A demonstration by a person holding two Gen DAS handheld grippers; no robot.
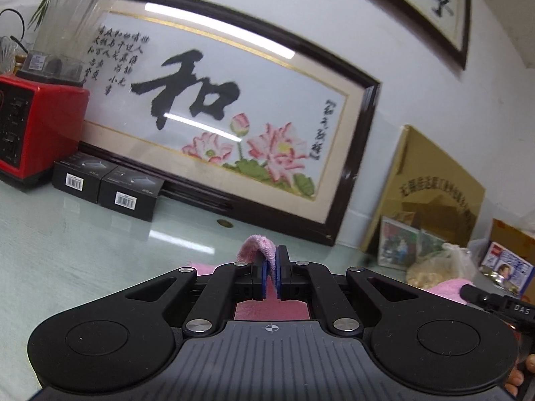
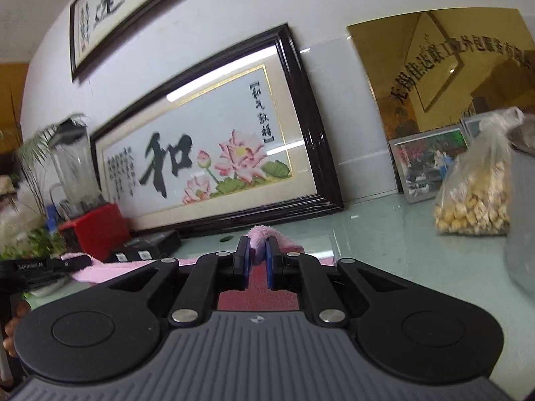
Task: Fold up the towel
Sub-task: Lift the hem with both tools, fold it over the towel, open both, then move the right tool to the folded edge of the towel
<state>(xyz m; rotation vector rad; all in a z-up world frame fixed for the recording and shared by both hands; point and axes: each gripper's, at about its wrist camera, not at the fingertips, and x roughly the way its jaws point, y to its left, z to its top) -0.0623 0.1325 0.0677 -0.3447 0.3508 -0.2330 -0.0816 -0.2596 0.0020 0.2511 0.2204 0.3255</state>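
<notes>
A pink towel (image 1: pixel 255 245) is pinched between the blue pads of my left gripper (image 1: pixel 271 267), which is shut on a fold of it; more of the towel hangs below the jaws. My right gripper (image 2: pixel 257 250) is shut on another bunched part of the same pink towel (image 2: pixel 262 234). In the right wrist view the towel (image 2: pixel 110 267) stretches left toward the left gripper's body (image 2: pixel 40 267). In the left wrist view the towel (image 1: pixel 448 287) runs right toward the right gripper's body (image 1: pixel 495 304). Both grippers hold the towel above the glass-topped table (image 1: pixel 83 234).
A large framed lotus embroidery (image 1: pixel 214 110) leans on the wall at the table's back. A red blender (image 1: pixel 36 127) and two black boxes (image 1: pixel 107 183) stand at the left. A bag of nuts (image 2: pixel 474 197), photo frames (image 2: pixel 428 163) and a gold plaque (image 2: pixel 441 67) stand at the right.
</notes>
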